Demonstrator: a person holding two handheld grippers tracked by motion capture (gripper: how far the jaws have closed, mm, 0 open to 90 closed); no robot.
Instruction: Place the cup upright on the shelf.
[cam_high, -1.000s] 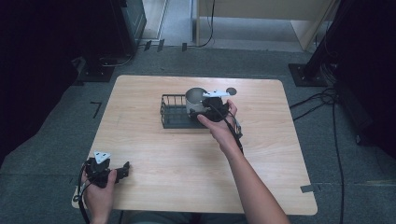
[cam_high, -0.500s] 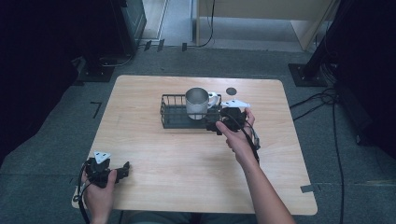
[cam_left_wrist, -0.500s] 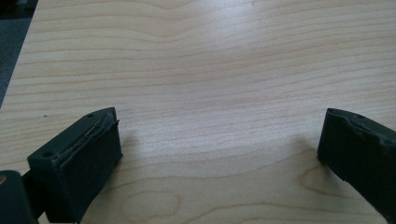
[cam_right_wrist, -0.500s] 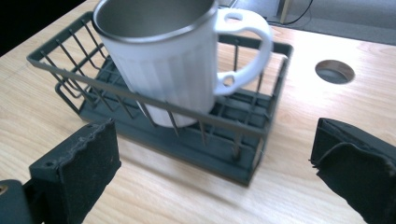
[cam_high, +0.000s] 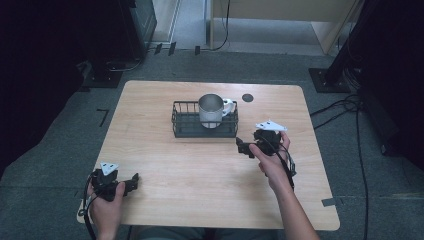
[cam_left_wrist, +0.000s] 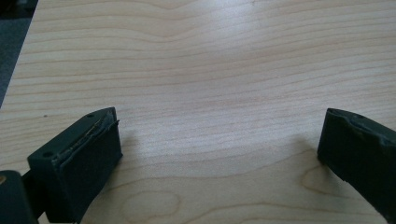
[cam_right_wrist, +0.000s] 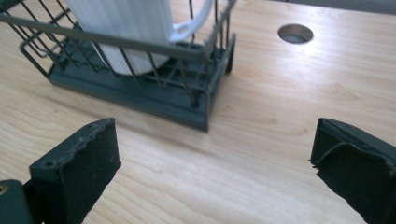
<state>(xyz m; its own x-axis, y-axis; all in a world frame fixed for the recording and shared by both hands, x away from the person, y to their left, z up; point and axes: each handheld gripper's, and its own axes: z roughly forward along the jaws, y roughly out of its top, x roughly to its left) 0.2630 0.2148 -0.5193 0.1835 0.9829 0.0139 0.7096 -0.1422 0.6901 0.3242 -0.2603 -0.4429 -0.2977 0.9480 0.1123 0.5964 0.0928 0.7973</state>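
A white mug (cam_high: 212, 110) stands upright inside the dark wire basket (cam_high: 186, 125), toward the basket's right end, its handle turned to the basket's right wall. The basket sits on the wooden worktop (cam_high: 200, 170), with a round hole (cam_high: 247, 97) just beyond its far right corner. The right hand-held gripper (cam_high: 243, 148) is near the basket's front right corner, not touching it; its jaws have just been opening and stand spread with nothing between them. The left hand-held gripper (cam_high: 134, 181) rests well apart from the basket, at the worktop's near left edge, jaws spread and empty.
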